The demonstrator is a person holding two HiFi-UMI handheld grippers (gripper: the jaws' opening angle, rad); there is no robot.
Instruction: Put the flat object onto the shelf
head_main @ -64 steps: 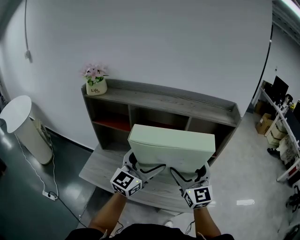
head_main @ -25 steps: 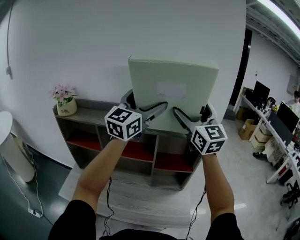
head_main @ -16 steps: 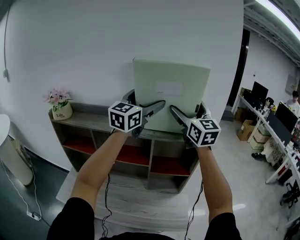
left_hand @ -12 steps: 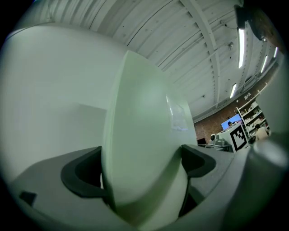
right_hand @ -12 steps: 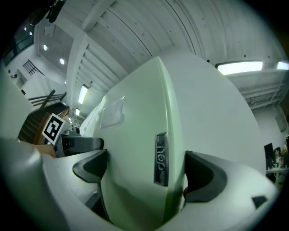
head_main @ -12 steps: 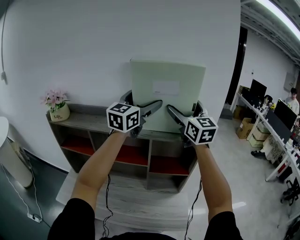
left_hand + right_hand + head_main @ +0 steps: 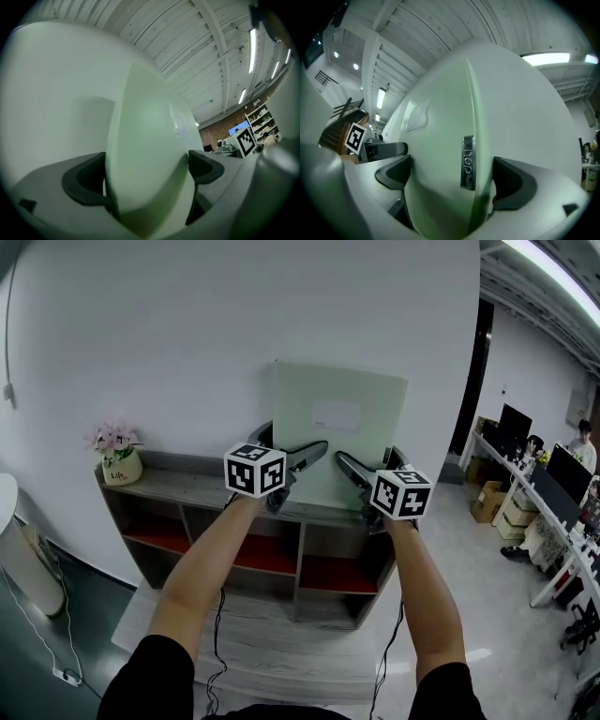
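A flat pale green box (image 7: 338, 427) stands upright on edge over the top of the grey wooden shelf (image 7: 187, 486), its broad face toward me and close to the white wall. My left gripper (image 7: 298, 457) is shut on its lower left edge and my right gripper (image 7: 349, 465) is shut on its lower right edge. In the left gripper view the pale green box (image 7: 145, 154) fills the gap between the dark jaws. In the right gripper view the same box (image 7: 440, 154) shows a small metal tag on its narrow side. Its bottom edge is hidden behind the grippers.
A small pot of pink flowers (image 7: 116, 454) stands at the shelf's left end. Red-floored compartments (image 7: 323, 570) lie below the top board. A low grey platform (image 7: 281, 652) sits in front. A white bin (image 7: 23, 549) stands far left; desks and people are at the right.
Both grippers lifted the green box from low in front of the shelf up to the shelf top. Over the last second it moved away from me toward the wall and a little lower.
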